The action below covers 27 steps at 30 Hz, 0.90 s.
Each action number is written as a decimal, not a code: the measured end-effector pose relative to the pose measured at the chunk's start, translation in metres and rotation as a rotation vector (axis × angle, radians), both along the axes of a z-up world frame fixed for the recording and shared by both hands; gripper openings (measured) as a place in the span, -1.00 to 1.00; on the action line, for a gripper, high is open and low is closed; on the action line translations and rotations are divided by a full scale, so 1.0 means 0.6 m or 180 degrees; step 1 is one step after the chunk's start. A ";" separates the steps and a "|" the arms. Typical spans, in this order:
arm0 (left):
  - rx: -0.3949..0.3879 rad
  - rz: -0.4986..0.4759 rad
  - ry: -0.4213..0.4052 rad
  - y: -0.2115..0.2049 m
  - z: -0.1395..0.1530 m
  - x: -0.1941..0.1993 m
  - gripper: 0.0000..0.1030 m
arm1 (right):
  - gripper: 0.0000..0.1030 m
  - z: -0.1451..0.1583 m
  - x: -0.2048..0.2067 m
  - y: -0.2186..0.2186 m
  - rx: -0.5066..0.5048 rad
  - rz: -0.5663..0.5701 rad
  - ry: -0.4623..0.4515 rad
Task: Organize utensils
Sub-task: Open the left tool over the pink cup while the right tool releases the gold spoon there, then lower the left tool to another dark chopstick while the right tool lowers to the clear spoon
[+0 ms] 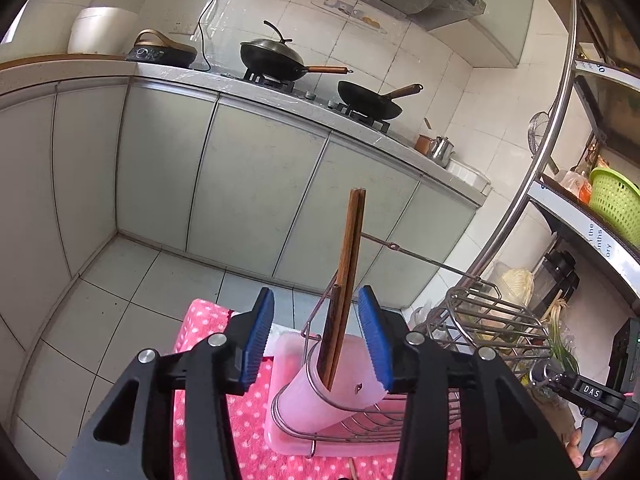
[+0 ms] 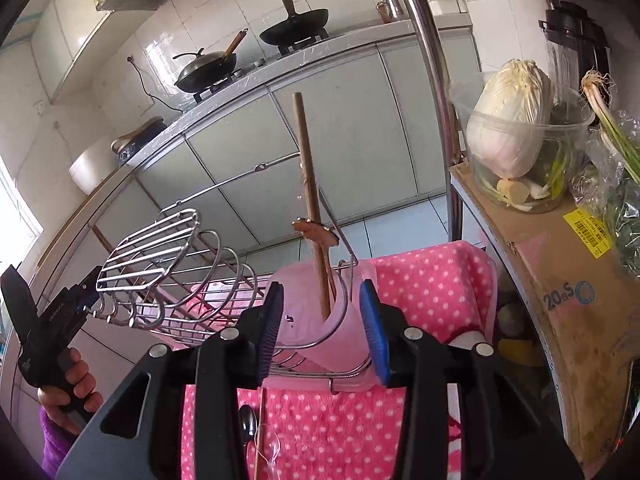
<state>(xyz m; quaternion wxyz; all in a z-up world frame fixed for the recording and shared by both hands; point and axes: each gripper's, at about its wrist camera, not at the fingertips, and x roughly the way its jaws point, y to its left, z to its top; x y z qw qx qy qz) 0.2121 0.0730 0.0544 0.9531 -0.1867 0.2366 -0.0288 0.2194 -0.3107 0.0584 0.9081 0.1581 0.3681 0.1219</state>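
Observation:
A pair of brown wooden chopsticks (image 1: 347,264) (image 2: 310,200) stands upright in a pale pink cup (image 1: 316,400) (image 2: 344,332), which sits in the wire ring of a steel dish rack (image 1: 492,320) (image 2: 160,248). My left gripper (image 1: 316,340) is open. The chopsticks show in its gap, clear of both blue pads. My right gripper (image 2: 323,330) is open too, its pads flanking the cup. A metal spoon (image 2: 248,424) and a loose chopstick (image 2: 261,432) lie on the pink dotted towel (image 2: 420,280) (image 1: 200,320) below it.
The rack rests in a pink plastic tray (image 1: 280,432). A cardboard box (image 2: 560,280) at the right carries a clear tub with a cabbage (image 2: 508,120) and scallions. A steel shelf post (image 2: 432,100) rises beside it. Cabinets and a counter with two woks (image 1: 280,56) lie beyond.

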 end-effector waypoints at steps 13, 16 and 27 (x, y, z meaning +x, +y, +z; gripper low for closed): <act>-0.0011 -0.0177 0.0394 -0.016 -0.050 -0.102 -0.16 | -0.22 -0.061 -0.104 0.059 -0.0096 0.0383 0.0177; -0.0009 -0.0296 0.0604 -0.030 -0.076 -0.117 -0.18 | -0.22 -0.105 -0.099 0.079 0.0087 0.0593 0.0477; -0.0100 -0.0575 0.1296 -0.063 -0.169 -0.142 -0.38 | -0.22 -0.228 -0.081 0.160 0.0049 0.0927 0.1124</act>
